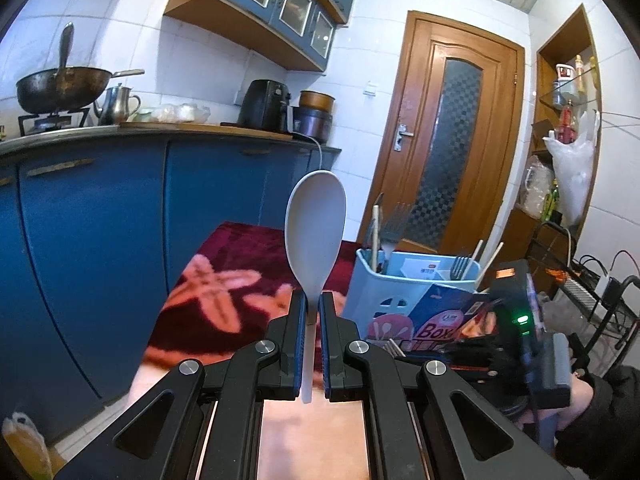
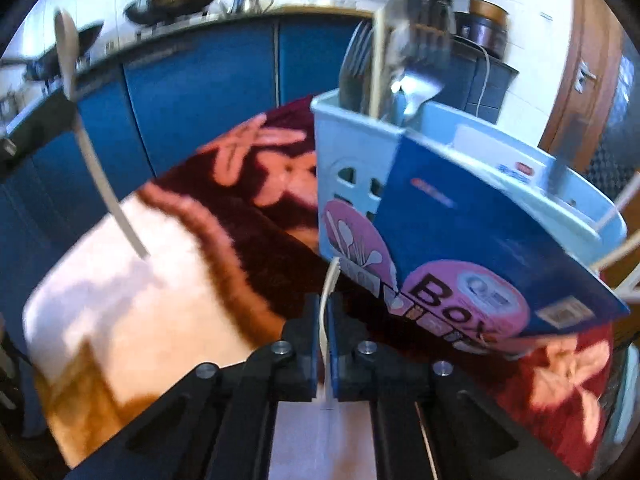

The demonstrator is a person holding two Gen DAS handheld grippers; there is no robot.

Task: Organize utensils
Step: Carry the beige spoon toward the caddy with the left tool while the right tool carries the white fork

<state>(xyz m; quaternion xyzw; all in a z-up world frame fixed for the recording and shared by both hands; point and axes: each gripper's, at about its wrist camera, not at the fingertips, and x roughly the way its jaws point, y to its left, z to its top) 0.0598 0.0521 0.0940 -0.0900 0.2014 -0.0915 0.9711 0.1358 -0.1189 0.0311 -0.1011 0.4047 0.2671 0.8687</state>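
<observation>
Right now my left gripper [image 1: 313,300] is clamped on the neck of a white plastic rice paddle [image 1: 316,228], its blade standing upright above the dark red flower-patterned blanket [image 1: 224,264]. My right gripper [image 2: 324,308] has its jaws closed on a thin pale utensil [image 2: 330,280], possibly a fork, though the view is blurred. That piece sits just in front of the light blue plastic utensil caddy [image 2: 352,152], which holds forks and chopsticks behind a blue printed label card [image 2: 460,216].
</observation>
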